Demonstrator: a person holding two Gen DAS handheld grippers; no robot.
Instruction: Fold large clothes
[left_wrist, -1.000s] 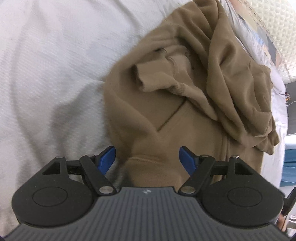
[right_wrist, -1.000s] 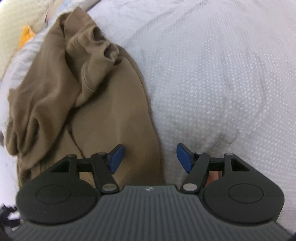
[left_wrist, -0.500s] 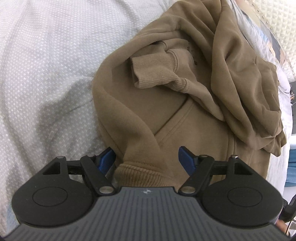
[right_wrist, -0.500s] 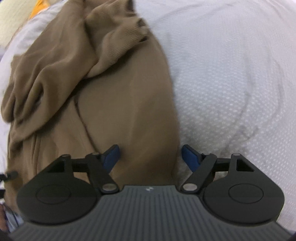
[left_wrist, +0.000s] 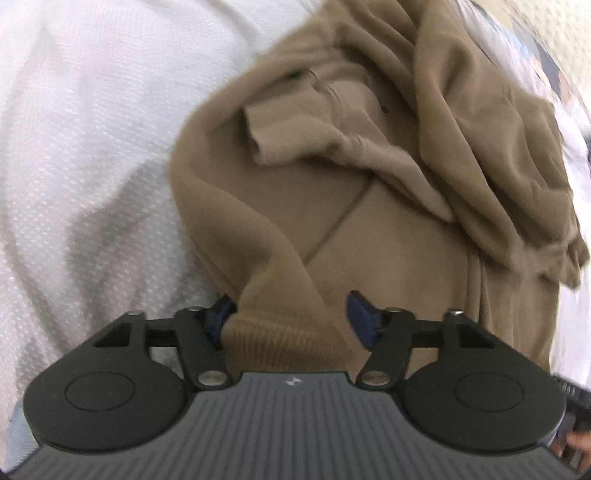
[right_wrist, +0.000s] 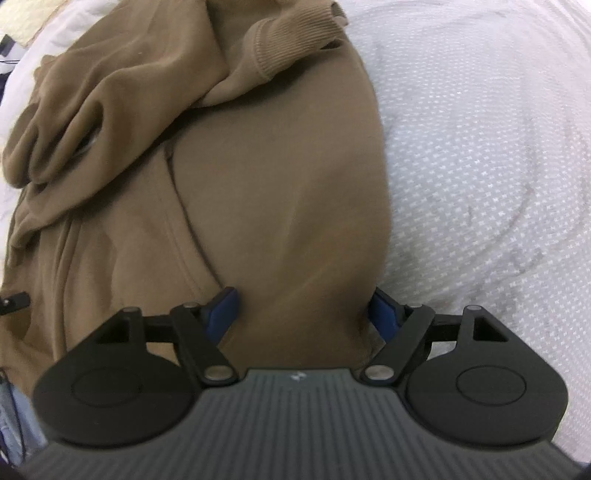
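- My left gripper (left_wrist: 291, 317) points steeply down at the ribbed hem (left_wrist: 284, 345) of a tan sweatshirt (left_wrist: 369, 206); its fingers are closing with that hem corner between them.
- In the left wrist view one blue pad (left_wrist: 218, 317) is half buried against the hem's side, while the other pad (left_wrist: 360, 317) stands just clear of the cloth, so I count this gripper as not yet clamped.
- My right gripper (right_wrist: 303, 314) points steeply down at the opposite side edge of the sweatshirt (right_wrist: 258, 184); its fingers stand wide apart, with the cloth's lower edge between them.
- There one pad (right_wrist: 221, 314) lies over the cloth, and the other (right_wrist: 386, 315) sits right at the garment's edge, where it meets the bedsheet (right_wrist: 498, 147); I cannot tell whether either presses.
- The sweatshirt lies on a bed covered with a white dotted bedsheet (left_wrist: 92, 166), its body fairly flat nearest me.
- Farther off it is rumpled: a sleeve with a ribbed cuff (left_wrist: 273, 136) lies folded across the chest, and more cloth is bunched beyond.
- In the right wrist view a ribbed cuff (right_wrist: 291, 48) lies at the far end of the body.
- The picture from the left gripper is blurred.
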